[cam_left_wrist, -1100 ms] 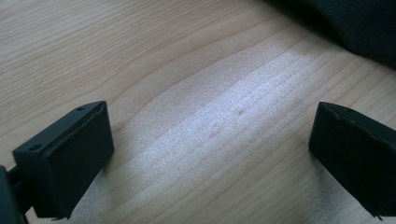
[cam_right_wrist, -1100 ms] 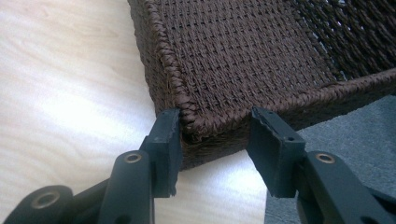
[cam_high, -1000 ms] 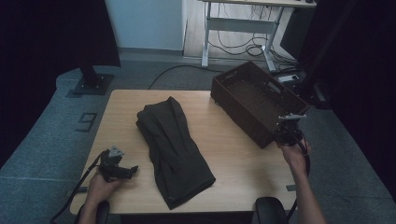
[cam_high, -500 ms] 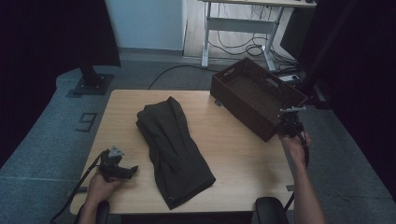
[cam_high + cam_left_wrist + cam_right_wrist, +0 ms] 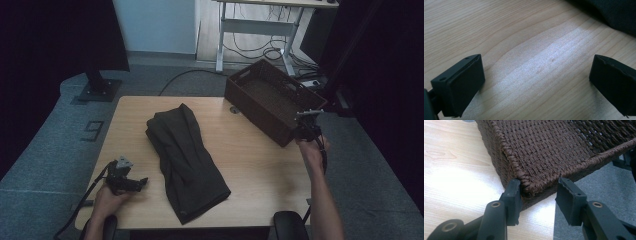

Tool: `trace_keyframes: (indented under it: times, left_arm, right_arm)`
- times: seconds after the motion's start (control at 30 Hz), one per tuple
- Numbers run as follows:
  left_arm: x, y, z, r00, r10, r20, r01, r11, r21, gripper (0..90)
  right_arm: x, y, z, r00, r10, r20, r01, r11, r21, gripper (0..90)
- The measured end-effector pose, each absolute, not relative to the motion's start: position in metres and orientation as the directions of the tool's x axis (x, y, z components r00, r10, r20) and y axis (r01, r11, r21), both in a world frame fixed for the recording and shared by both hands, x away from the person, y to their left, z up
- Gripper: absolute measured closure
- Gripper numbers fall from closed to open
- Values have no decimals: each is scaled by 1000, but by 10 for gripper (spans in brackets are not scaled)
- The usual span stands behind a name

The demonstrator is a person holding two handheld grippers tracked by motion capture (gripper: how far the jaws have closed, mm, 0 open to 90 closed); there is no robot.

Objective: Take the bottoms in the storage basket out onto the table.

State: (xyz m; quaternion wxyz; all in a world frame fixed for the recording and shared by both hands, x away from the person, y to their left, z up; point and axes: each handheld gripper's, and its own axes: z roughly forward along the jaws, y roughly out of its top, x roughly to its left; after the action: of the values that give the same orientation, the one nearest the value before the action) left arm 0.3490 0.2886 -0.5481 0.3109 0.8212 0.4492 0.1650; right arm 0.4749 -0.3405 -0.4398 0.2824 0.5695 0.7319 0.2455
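1. Right gripper (image 5: 306,121) sits at the near corner of the woven basket (image 5: 270,102), held up by the person's right hand (image 5: 312,150) at the table's right edge.
2. Its jaws stand partly apart and straddle the basket's corner rim (image 5: 529,185); in the right gripper view one jaw is against the outer wall, the other just beside the rim on the far side with a small gap, so no firm pinch yet.
3. Basket: dark brown weave, open top, its bottom corner lies right in front of this gripper, and the rest stretches away from it; part of the basket hangs past the table edge over grey floor.
4. Left gripper (image 5: 131,183) lies well apart from the basket, low on the wooden table (image 5: 240,150), with the left hand (image 5: 107,197) on it.
5. Its jaws are spread wide, with bare wood between them in the left gripper view (image 5: 536,82).
6. Dark folded garment (image 5: 185,160) lies between the two grippers, just beside the left one; its edge (image 5: 614,15) shows past that gripper's jaw tips.
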Motion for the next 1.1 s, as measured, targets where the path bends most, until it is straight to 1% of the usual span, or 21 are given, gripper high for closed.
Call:
trace_keyframes:
  times: [0.13,0.23,0.37,0.5,0.8,1.1]
  left_arm:
    - [349,289,-548,542,841,-8,635,-403,659,0]
    - [349,289,-548,542,840,-8,635,-403,659,0]
    - [349,289,-548,542,841,-7,635,-403,659,0]
    - [349,289,-548,542,841,-8,635,-403,659,0]
    - [349,289,-548,544,839,-6,635,-407,657,0]
    - [349,289,-548,545,838,-7,634,-406,658,0]
  right_arm:
    - [472,-342,-440,-194,974,-117,691,221,688,547]
    - [468,-343,-438,-198,973,-119,681,224,697,491]
    - [459,-346,-433,-213,973,-93,667,214,713,425]
    - [446,-347,-426,-246,965,-90,656,234,718,362]
    - [409,-339,-407,-323,940,-113,624,301,721,283]
    - [372,-318,-406,-410,907,-96,575,338,745,180]
